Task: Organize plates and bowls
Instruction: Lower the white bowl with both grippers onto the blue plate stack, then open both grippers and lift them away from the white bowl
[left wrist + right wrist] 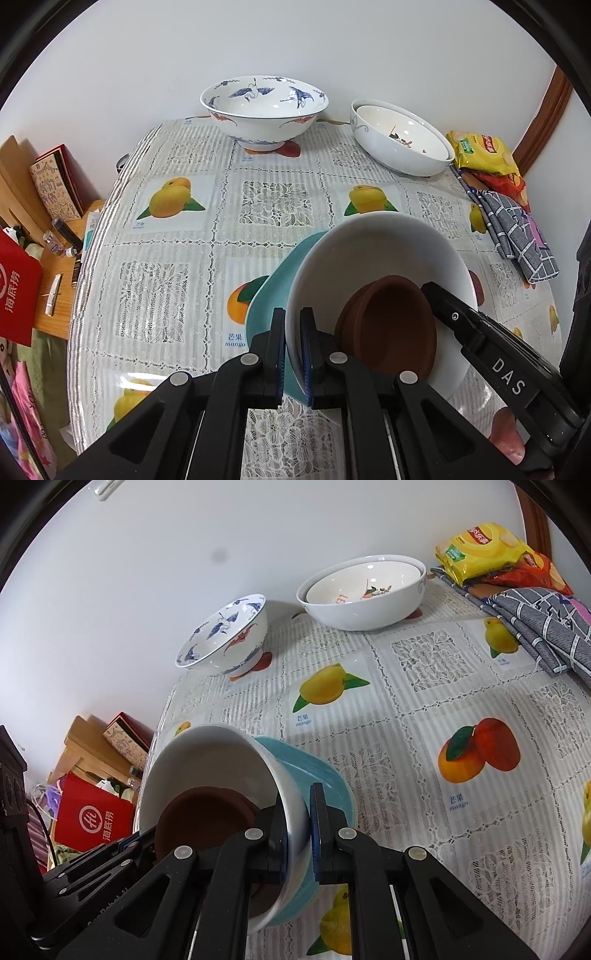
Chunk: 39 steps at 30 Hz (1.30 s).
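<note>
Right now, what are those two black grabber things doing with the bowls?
A person is tidying dishes on the table. Both tools pinch the rim of one white bowl from opposite sides: the left tool and the right tool. Brown dishes sit inside it, and a teal plate lies underneath. A blue-patterned bowl and two nested white bowls wait by the wall.

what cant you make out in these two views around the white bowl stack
- Teal plate: mostly hidden under the white bowl in both views.
- Brown dishes: their count is unclear; the left wrist view shows two rims, while gripper fingers cover the rest.
- Inner bowl lettering: the right wrist view shows only "LE"; the outer bowl's rim hides the rest.
- Floor clutter beside the table: cut off by the fisheye edge.
</note>
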{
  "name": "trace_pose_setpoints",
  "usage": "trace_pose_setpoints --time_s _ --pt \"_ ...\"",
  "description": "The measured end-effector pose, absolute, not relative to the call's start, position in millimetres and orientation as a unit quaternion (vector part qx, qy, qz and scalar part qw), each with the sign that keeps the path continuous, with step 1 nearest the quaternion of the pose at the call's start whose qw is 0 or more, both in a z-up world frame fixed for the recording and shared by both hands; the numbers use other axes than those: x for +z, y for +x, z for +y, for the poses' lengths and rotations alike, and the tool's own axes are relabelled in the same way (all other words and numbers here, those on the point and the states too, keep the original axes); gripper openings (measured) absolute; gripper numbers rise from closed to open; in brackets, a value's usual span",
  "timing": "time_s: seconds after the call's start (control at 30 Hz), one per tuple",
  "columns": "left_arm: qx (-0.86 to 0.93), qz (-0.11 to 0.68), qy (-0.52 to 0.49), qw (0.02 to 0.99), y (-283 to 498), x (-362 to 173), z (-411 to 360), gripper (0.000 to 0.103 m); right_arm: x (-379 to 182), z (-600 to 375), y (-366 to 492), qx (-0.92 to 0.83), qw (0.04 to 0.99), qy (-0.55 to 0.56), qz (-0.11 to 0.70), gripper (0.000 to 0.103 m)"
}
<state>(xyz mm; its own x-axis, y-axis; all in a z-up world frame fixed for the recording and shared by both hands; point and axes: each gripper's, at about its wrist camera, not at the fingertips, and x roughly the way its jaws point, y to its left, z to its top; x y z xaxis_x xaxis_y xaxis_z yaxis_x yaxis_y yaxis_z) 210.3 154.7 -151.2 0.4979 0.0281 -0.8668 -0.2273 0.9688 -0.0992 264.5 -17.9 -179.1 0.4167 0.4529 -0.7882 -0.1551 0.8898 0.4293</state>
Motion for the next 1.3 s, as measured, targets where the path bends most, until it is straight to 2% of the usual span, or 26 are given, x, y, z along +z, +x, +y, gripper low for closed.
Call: trace_pose_setpoints --time_s 0.3,1.03,1.17,1.3 --pt "0.086 0.508 -0.111 0.850 218 -173 163 0.007 -200 -8 271 0.179 0.818 0.138 0.529 0.010" --pt "0.067 0.505 -0.121 0.852 220 -172 167 0.010 -204 -10 275 0.192 0.811 0.144 0.534 0.012" --pt "0.066 0.506 -0.125 0.851 218 -166 171 0.012 -201 -17 276 0.189 0.811 0.155 0.531 0.022" --pt "0.070 0.502 -0.111 0.855 208 -155 168 0.015 -198 -22 273 0.195 0.811 0.161 0.527 0.023"
